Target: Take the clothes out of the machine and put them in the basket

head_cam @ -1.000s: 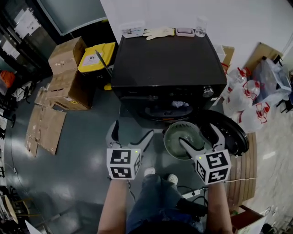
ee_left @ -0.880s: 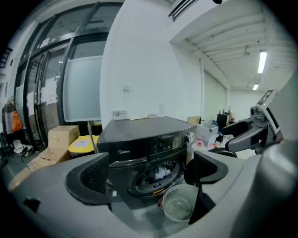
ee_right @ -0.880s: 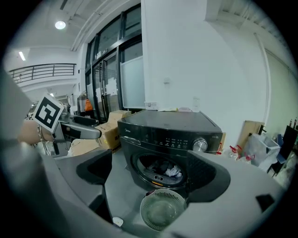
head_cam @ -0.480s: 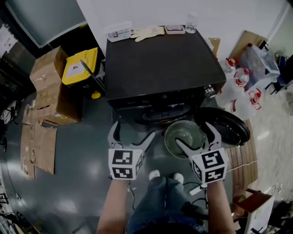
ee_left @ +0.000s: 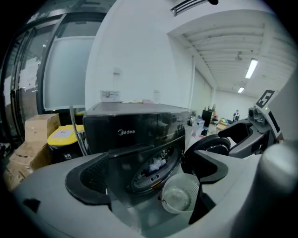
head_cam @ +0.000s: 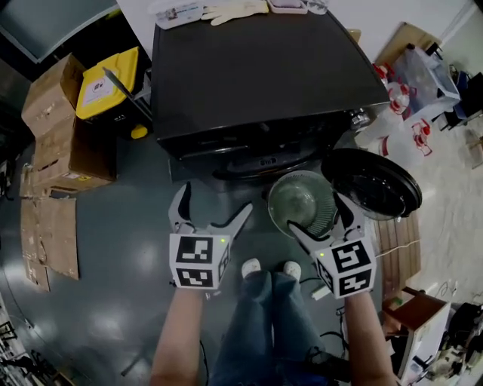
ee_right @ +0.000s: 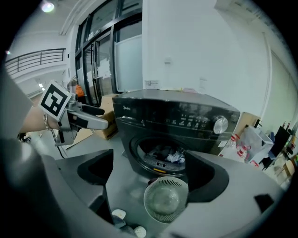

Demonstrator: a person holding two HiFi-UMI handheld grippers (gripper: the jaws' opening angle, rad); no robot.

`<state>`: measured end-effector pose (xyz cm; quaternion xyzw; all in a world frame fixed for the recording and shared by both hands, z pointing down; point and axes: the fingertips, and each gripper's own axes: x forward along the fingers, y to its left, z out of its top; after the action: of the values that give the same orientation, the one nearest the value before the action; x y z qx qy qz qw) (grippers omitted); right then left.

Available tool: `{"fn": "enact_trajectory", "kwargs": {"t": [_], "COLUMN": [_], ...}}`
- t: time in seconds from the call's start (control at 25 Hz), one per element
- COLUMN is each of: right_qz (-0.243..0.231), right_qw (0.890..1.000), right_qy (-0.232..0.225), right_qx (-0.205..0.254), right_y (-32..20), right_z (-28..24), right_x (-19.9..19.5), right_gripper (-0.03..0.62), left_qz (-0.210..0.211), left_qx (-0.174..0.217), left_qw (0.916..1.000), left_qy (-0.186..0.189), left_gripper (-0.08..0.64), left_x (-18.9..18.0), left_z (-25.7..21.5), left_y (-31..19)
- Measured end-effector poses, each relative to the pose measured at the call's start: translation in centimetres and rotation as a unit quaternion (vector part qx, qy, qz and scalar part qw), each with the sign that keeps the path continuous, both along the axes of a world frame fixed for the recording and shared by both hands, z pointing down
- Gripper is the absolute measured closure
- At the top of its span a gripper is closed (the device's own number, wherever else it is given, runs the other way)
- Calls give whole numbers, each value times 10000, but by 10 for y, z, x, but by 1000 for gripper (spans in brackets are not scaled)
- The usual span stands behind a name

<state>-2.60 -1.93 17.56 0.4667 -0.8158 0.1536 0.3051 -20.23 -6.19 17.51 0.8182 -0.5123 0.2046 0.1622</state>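
Observation:
A black front-loading washing machine (head_cam: 264, 68) stands ahead with its round door (head_cam: 371, 183) swung open to the right. Clothes (ee_right: 170, 155), dark and white, lie in the drum (ee_left: 156, 163). A round pale green basket (head_cam: 302, 202) sits on the floor just before the machine's opening (ee_right: 165, 199) (ee_left: 179, 195). My left gripper (head_cam: 210, 213) hovers open and empty, left of the basket. Over the basket's near right rim my right gripper (head_cam: 321, 215) is open with nothing between its jaws.
Cardboard boxes (head_cam: 56, 128) and a yellow-lidded bin (head_cam: 109, 75) stand left of the machine. White plastic bags (head_cam: 411, 121) lie at the right. Gloves and small containers (head_cam: 226, 9) rest on the machine's top. The person's white shoes (head_cam: 268, 268) are just behind the basket.
Both grippers have sunk toward the floor and come nearer the machine. The head view has tilted, so the machine's top fills more of it and the drum opening is hidden.

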Motion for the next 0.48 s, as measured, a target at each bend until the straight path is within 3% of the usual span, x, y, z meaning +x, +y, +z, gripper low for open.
{"fn": "enact_trajectory", "kwargs": {"t": [0.28,0.48], "right_qz": [-328,-417], "right_qw": [9984,9974], "right_qy": [-81,-173], "right_qx": [-448,-568], "right_y": [23,27], "right_z": [81,130], "right_x": [-15,-4], "right_gripper": [112,114], "left_qz": [-143,-248], "left_qx": [-387,-488], "left_qw": [9991,9985], "left_qy": [4,-31], "left_gripper": [-6,-6], "left_x": [7,23], "left_z": [83,136], "left_y": [19,20]}}
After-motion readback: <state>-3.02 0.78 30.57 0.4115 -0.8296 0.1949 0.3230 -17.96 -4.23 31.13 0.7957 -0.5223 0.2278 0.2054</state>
